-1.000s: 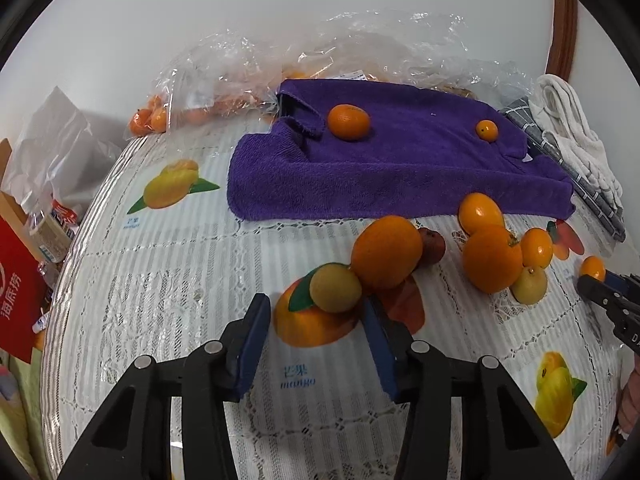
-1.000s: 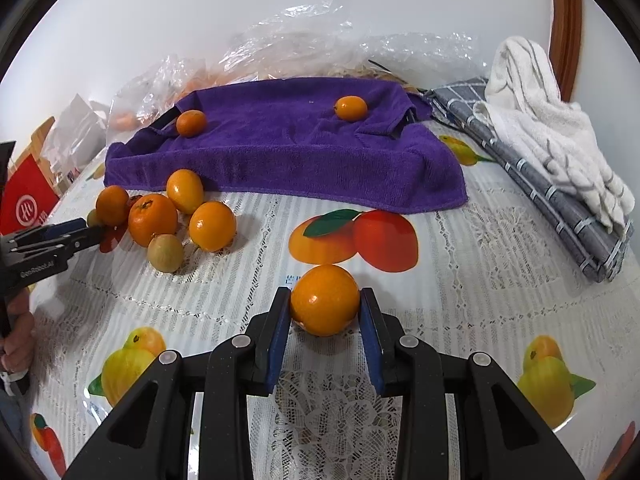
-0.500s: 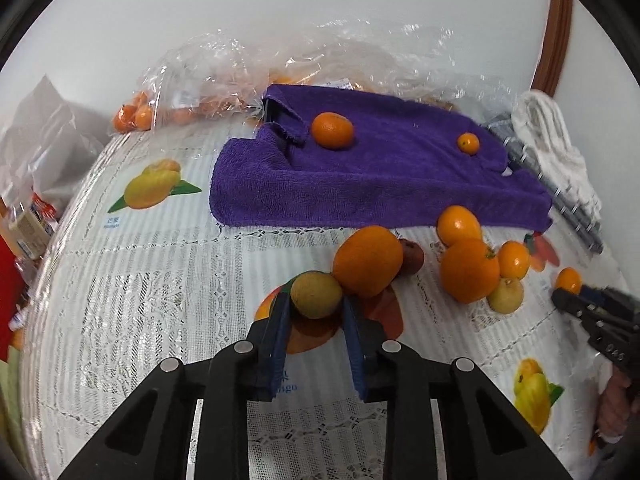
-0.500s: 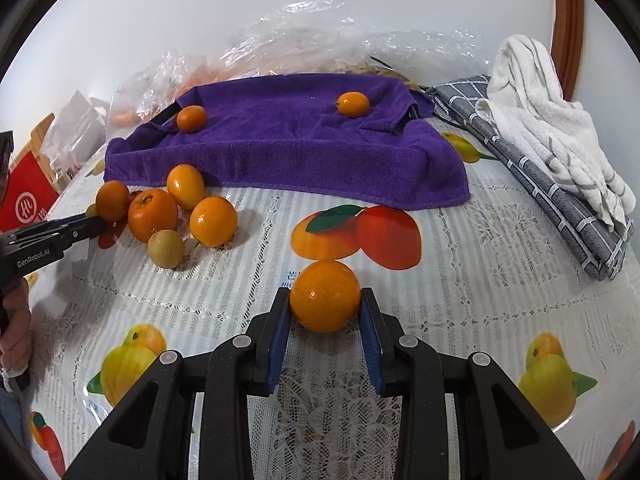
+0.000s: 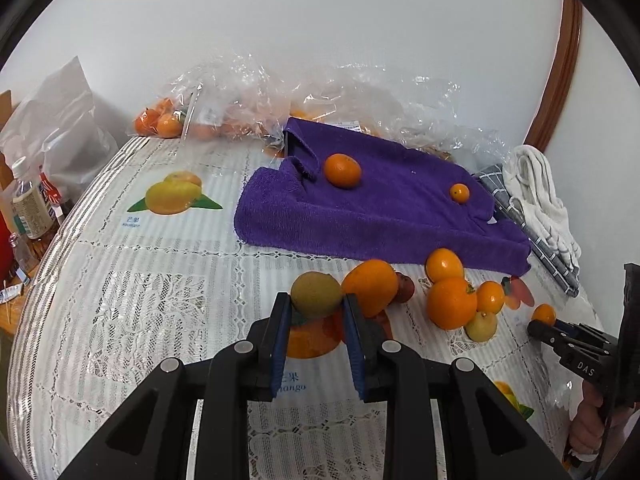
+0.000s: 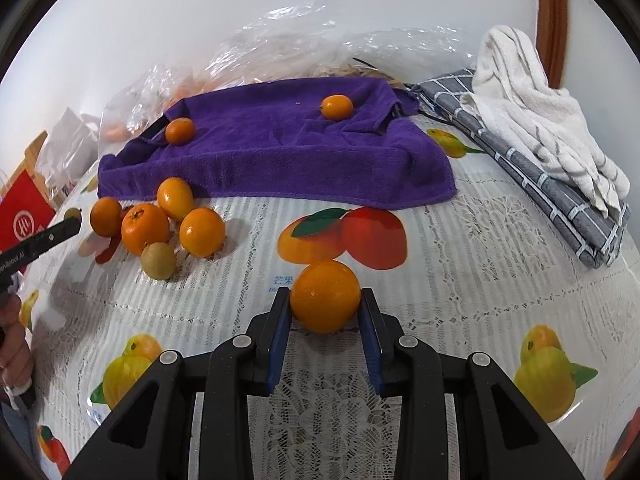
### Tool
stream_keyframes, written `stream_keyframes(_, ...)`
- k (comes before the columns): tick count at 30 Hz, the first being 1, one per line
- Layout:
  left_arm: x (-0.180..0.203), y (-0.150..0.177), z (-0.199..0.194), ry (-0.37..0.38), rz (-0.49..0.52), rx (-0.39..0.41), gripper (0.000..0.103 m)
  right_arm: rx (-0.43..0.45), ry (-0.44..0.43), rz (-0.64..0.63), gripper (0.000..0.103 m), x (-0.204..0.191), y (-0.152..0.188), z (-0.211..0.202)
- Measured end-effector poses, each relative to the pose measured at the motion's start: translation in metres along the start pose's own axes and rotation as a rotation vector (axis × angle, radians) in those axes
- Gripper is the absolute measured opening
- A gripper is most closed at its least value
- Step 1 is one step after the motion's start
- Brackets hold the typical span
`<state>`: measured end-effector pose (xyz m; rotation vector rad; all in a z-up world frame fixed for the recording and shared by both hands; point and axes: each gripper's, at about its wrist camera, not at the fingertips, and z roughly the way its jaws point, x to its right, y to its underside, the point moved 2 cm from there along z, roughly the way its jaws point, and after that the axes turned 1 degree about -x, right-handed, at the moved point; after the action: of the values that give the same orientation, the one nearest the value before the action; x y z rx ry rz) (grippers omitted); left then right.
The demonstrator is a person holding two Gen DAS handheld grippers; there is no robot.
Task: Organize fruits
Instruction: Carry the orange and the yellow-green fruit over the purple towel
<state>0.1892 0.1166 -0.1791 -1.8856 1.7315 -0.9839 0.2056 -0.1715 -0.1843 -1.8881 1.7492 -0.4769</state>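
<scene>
Gripping tight, the left gripper has its blue-padded jaws clamped on a small round greenish-brown fruit, held just above the white lace-patterned tablecloth with printed fruit pictures. Over on the other side, the right gripper squeezes a round glossy orange between its own blue pads, right over a printed mango.

Just past the greenish-brown fruit sits a large oval orange fruit, with a small dark red fruit tucked against it. Off to the right lies a loose cluster: a big orange with a green stem, a smaller orange citrus behind it, a small tangerine touching it and a little yellow-green fruit in front.

Farther back spreads the purple terry towel, draped over something raised, and on it rest two fruits well apart: a medium orange mandarin near its left end and a tiny orange kumquat-like fruit toward the right. Beside the towel lie a folded grey checked cloth and a rumpled white striped towel on top of it. At the very back, against the wall, crumpled clear plastic bags hold more orange fruit.
</scene>
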Motion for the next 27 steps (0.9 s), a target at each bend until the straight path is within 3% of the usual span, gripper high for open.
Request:
stream_keyframes(8, 0.006, -0.012, -0.021, 0.010, 0.011, 0.010, 0.025, 0.045, 0.022, 0.010, 0.033, 0.002, -0.015, -0.014)
stream_keyframes(11, 0.016, -0.026, -0.033, -0.022, 0.044, 0.030, 0.025, 0.092, 0.029, -0.005, 0.033, 0.000, -0.034, -0.024)
stream_keyframes(15, 0.028, -0.045, -0.040, -0.007, 0.043, 0.054, 0.025, 0.155, 0.013, 0.000, 0.033, 0.001, -0.063, -0.034)
stream_keyframes(27, 0.053, -0.110, 0.005, 0.032, -0.031, 0.145, 0.025, 0.260, -0.010, 0.036, 0.033, 0.002, -0.141, -0.019)
